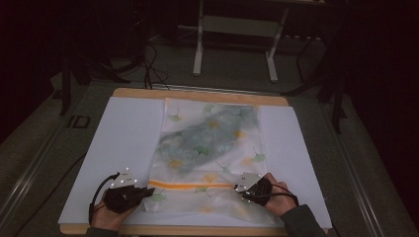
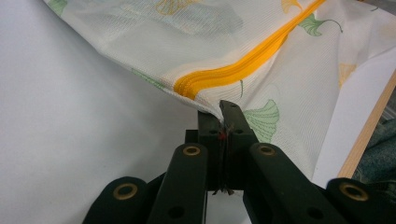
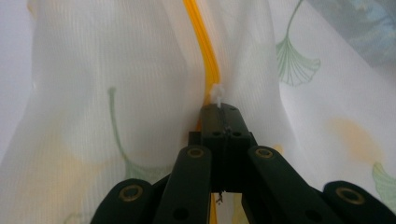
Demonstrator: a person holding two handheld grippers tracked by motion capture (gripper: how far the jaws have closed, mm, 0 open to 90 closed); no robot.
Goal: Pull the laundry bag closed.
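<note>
1. White mesh, printed with green and yellow ginkgo leaves: a laundry bag (image 1: 210, 148) lying flat on a white sheet (image 1: 123, 143) that covers the wooden counter (image 1: 197, 94). A dark, grey-green garment (image 1: 210, 136) shows through the mesh, beyond both grippers.

2. Orange zipper (image 1: 190, 185): runs across the near end of the bag, stretched between the two grippers. In the left gripper view its closed end (image 2: 224, 77) lies just ahead of the jaw tips.

3. Left gripper (image 1: 146, 191): jaws closed tight on a pinch of the bag's corner fabric (image 2: 219, 114), just below the zipper's end. Judged purpose: an anchor, keeping the mesh taut so the zipper line stays straight and does not bunch while the other hand pulls.

4. Right gripper (image 1: 241, 188): jaws shut on the small white zipper pull (image 3: 216, 95), which sticks out just past the jaw tips, the orange teeth (image 3: 203, 46) leading straight away ahead. Judged purpose: gripping the tab lets the slider be drawn along the track.

5. Hands: the left hand (image 1: 111, 212) and right hand (image 1: 279, 197) rest low at the near edge of the counter, each behind its gripper, keeping the pull level with the cloth.

6. Condition: which way the slider is meant to travel cannot be told; the bag lies smooth, with mild puckering at each grip.
</note>
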